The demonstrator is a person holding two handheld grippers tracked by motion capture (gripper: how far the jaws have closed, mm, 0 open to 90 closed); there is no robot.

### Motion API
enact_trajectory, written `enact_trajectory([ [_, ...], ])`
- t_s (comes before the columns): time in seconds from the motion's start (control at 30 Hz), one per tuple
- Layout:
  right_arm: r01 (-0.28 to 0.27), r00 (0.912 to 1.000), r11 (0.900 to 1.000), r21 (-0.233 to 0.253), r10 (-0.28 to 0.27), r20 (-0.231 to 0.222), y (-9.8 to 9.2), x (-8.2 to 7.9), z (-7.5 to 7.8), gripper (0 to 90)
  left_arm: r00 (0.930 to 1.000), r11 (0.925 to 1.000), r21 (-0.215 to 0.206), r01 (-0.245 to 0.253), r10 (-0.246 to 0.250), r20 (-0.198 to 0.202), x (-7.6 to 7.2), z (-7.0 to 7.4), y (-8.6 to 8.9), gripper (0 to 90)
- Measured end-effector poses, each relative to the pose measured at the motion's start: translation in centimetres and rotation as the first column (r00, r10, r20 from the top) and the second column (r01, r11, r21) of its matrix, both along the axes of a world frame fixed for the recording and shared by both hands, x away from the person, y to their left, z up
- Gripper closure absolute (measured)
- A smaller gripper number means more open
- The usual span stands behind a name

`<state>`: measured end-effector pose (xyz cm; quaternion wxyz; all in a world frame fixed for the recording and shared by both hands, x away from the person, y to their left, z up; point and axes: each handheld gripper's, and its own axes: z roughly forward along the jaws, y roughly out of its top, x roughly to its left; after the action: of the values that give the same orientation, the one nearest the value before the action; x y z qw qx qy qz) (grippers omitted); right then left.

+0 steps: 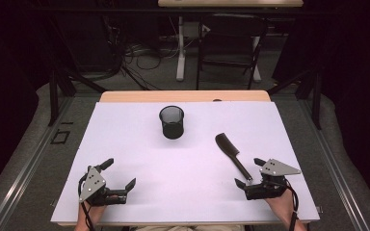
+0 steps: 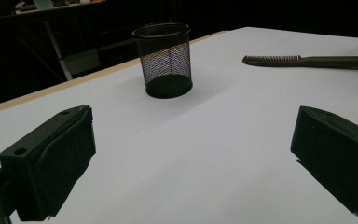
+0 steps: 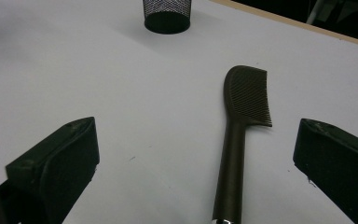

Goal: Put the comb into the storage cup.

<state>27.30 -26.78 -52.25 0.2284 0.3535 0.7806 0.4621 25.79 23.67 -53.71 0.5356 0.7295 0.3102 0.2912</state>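
Note:
A black mesh cup [image 1: 172,122] stands upright near the middle back of the white table top [image 1: 125,139]; it also shows ahead in the left gripper view [image 2: 164,59] and at the top of the right gripper view [image 3: 167,15]. A dark comb [image 1: 231,153] lies flat at the right, its handle pointing toward the front edge. My right gripper [image 1: 250,172] is open around the handle's end; the comb [image 3: 238,123] lies between its jaws, untouched. My left gripper [image 1: 120,173] rests open at the front left, nothing between its jaws. From there the comb [image 2: 307,60] lies far right.
The wooden table edge [image 1: 183,96] runs along the back. Beyond it stand a dark chair [image 1: 231,43], a white desk leg [image 1: 180,48] and tangled cables on the floor. Dark frame posts [image 1: 53,91] flank both sides of the table.

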Motion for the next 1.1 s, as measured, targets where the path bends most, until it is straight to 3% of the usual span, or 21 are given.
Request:
enact_trajectory([
  [0.4, 0.033, 0.9968, 0.998, -0.056, -0.037, -0.071, 0.4, 1.3, 0.6, 0.0, 1.0000, 1.0000, 0.000, -0.006, 0.006, -0.004, 0.2, -0.1, 0.1, 0.0],
  [0.47, 0.032, 0.9932, 0.997, -0.073, -0.040, -0.109, 0.6, 1.5, 0.5, 0.0, 1.0000, 1.0000, 0.000, -0.004, 0.004, -0.004, 0.2, -0.1, 0.1, 0.0],
  [0.9, 0.008, 0.9827, 0.990, -0.139, -0.033, -0.182, 1.9, 3.0, 1.1, 0.0, 1.0000, 1.0000, -0.001, 0.000, 0.000, -0.006, 0.3, -0.1, 0.0, 0.0],
  [1.1, -0.004, 0.9730, 0.987, -0.161, -0.034, -0.228, 2.1, 3.9, 1.0, 0.0, 1.0000, 1.0000, 0.005, 0.006, -0.006, -0.007, 0.4, -0.1, -0.1, 0.0],
])
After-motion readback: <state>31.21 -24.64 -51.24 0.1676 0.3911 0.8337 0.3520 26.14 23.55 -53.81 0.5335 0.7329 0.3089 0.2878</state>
